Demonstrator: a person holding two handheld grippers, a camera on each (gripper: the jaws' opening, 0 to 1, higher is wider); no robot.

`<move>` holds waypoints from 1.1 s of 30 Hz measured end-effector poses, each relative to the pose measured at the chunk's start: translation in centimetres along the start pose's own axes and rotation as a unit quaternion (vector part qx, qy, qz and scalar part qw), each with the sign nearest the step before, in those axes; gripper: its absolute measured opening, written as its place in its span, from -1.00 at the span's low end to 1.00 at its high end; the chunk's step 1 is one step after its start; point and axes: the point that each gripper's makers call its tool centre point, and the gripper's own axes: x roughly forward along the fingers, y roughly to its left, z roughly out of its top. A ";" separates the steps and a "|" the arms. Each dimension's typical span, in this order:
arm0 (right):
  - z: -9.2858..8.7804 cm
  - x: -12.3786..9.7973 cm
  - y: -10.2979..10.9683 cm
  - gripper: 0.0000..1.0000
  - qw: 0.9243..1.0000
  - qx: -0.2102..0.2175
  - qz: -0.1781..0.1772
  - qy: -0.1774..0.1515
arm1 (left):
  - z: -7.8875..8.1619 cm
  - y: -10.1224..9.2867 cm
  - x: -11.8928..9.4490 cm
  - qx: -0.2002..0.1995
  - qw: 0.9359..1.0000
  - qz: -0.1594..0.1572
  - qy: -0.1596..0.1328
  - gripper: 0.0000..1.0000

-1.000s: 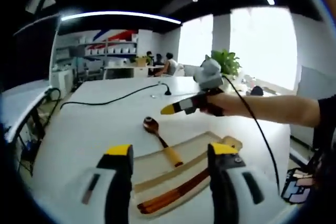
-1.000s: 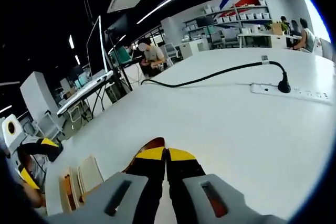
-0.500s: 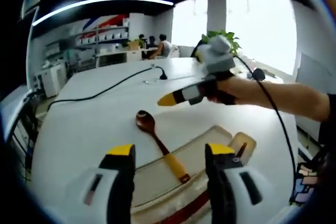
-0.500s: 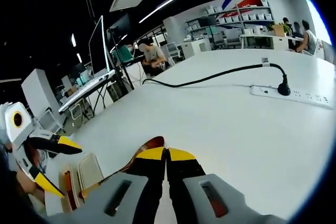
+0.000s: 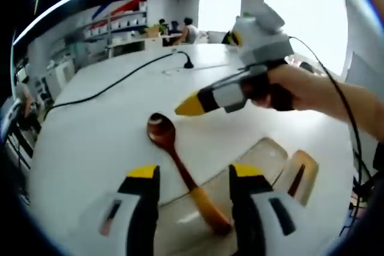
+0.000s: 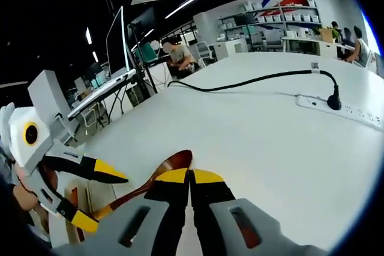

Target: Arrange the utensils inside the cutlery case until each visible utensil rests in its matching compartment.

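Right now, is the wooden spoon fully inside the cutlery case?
No. The wooden spoon has its handle over the cutlery case, its bowl out on the table.

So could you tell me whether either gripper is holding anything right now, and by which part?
Nothing is held: the left gripper is open astride the wooden spoon, and the right gripper is shut on nothing above the table.
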 end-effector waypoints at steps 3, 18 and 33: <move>0.2 0.2 -0.3 -1.00 1.000 0.006 -0.005 -0.004 | -0.1 0.2 0.2 0.000 1.000 0.011 0.007 -0.06; -0.5 1.4 -0.6 -0.79 0.998 0.059 0.001 -0.018 | -0.2 2.5 1.6 0.029 0.997 0.044 0.056 -0.54; -1.0 1.1 0.2 -0.75 0.995 0.094 0.024 -0.035 | 0.1 4.0 2.3 0.014 0.998 0.036 0.040 -0.88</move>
